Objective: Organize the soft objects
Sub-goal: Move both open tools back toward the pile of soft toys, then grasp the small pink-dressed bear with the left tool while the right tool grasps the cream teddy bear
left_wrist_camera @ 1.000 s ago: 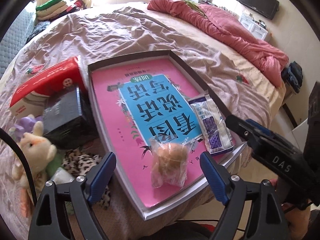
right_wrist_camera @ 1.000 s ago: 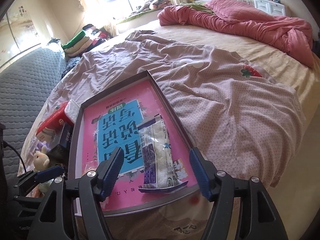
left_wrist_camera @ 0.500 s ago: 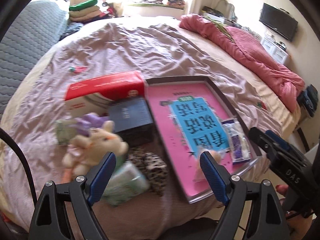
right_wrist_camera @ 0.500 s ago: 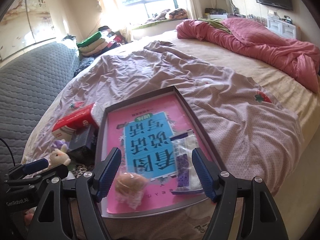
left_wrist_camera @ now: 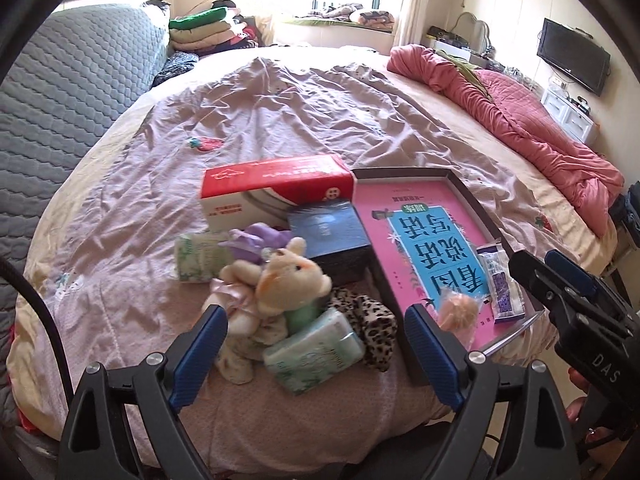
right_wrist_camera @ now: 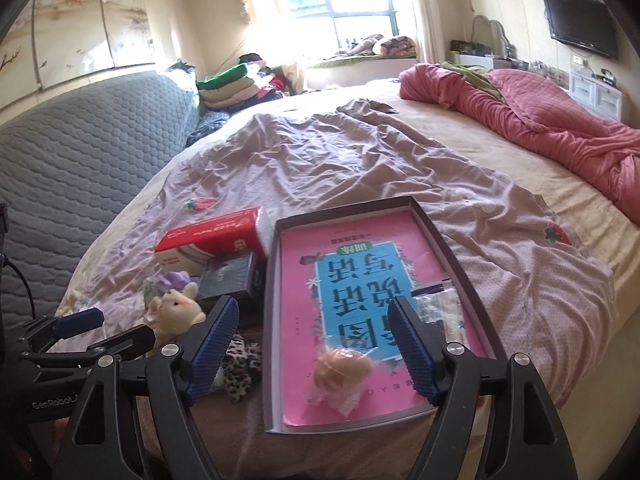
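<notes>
Both grippers spread, empty: left gripper (left_wrist_camera: 316, 350) faces the plush (left_wrist_camera: 276, 280) piled on tissue pack (left_wrist_camera: 316, 350) just ahead; risk: closing pinches pack too, toppling pile.

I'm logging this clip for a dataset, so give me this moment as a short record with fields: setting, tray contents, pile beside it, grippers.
setting: bed with mauve sheet
tray: holds pink book, bagged bun, white packet
pile left of tray: plush toy, tissue pack, leopard cloth, red box, dark box
left gripper: open, empty
right gripper: open, empty
</notes>
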